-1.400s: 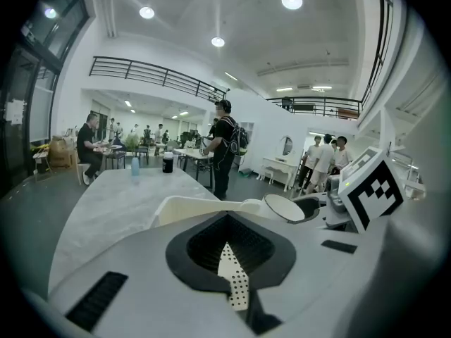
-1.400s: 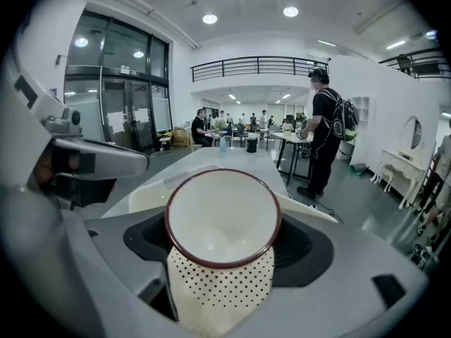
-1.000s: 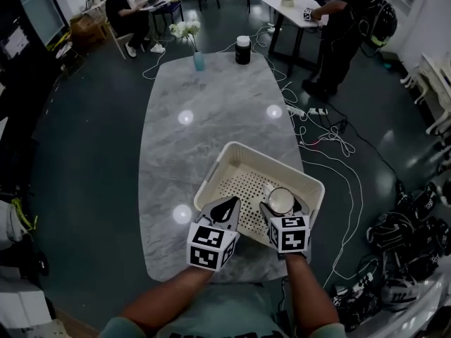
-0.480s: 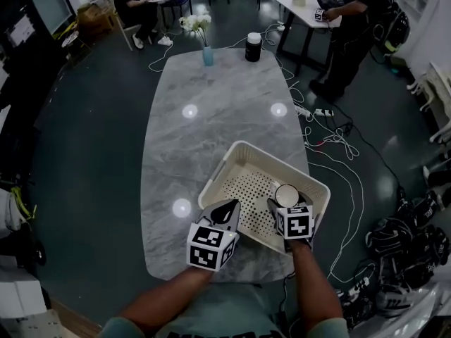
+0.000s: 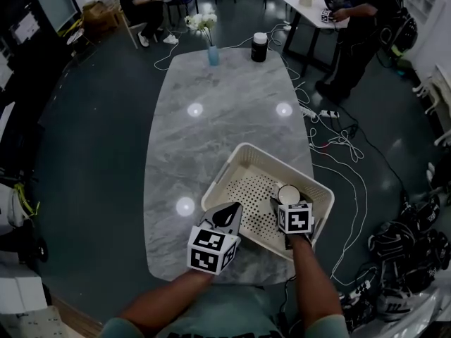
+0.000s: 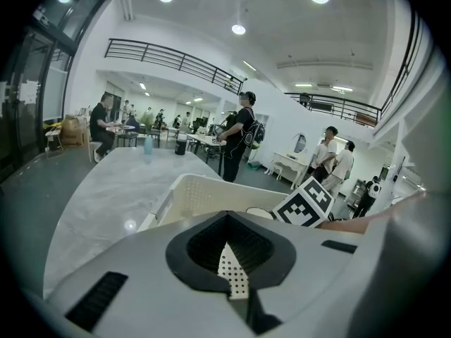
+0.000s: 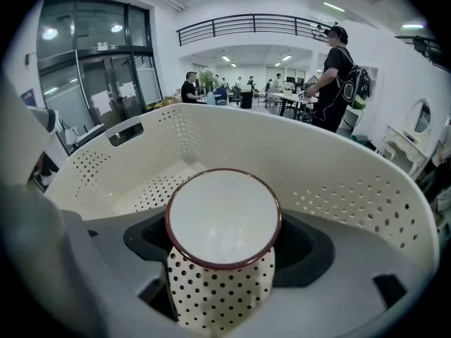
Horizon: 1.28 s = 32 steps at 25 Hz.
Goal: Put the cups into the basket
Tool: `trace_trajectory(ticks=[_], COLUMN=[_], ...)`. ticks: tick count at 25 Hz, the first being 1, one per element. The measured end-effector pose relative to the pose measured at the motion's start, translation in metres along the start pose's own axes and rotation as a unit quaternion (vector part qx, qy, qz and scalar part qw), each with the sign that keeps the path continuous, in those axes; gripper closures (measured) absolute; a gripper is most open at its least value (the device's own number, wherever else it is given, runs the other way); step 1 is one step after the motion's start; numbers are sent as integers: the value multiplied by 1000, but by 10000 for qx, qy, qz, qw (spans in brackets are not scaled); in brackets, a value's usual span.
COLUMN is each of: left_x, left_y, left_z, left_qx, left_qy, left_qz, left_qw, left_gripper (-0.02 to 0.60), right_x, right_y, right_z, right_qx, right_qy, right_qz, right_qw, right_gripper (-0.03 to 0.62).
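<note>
A cream perforated basket (image 5: 243, 162) stands on the near right part of the marble table (image 5: 211, 118). My right gripper (image 5: 287, 204) reaches into it from the near side, shut on a white cup (image 5: 288, 193). In the right gripper view the cup (image 7: 224, 217) shows a dark red rim and black polka dots, upright between the jaws of my right gripper (image 7: 222, 263), with the basket wall (image 7: 345, 185) curving behind it. My left gripper (image 5: 225, 215) hovers at the basket's near left rim, shut and holding nothing. In the left gripper view, my left gripper (image 6: 228, 220) points over the basket (image 6: 190, 196).
At the table's far end stand a blue vase with white flowers (image 5: 211, 51) and a dark jar (image 5: 259, 46). Cables (image 5: 338, 153) lie on the floor to the right, with dark bags (image 5: 409, 252) beyond. A person (image 5: 366, 20) stands by another table.
My right gripper with the cup has sunk a little deeper inside the basket. The left gripper has stayed at the near rim. The head view has shifted slightly.
</note>
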State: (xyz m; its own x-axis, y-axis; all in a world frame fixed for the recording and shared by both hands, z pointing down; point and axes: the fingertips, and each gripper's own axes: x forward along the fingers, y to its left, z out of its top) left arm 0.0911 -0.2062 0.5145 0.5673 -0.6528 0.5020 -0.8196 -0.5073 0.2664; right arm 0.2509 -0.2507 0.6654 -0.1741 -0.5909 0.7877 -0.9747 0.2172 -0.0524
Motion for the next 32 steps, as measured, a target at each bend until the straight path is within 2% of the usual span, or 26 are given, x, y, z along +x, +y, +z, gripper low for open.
trace_trajectory(ticks=[7,14,18,23,32], left_x=[1,-1,-7,-14,-29], left_y=[0,-3,-4,-7,-7], left_z=[1,2,4,9,17], left_qx=[-45,-62,-61,-29,15], left_qy=[0,-17,-53,-134,-301], left_qz=[-37,-71,-74,-97,-125], left_qw=[10000,10000,9999,9999,9995], left_gripper=[574,575,575,575,575], right_x=[3,1,-5,-29,-91], right_y=[1,0,4,1,19], right_z=[-4,-10,-9,10,43], right_qx=[38,43,78,200,168], right_qy=[36,446,501,169,-745], right_qz=[31,-21,44,-3,-62], right_qw=[10000,9990,9987,9997,9971], right_gripper=[214,212,207,206,207])
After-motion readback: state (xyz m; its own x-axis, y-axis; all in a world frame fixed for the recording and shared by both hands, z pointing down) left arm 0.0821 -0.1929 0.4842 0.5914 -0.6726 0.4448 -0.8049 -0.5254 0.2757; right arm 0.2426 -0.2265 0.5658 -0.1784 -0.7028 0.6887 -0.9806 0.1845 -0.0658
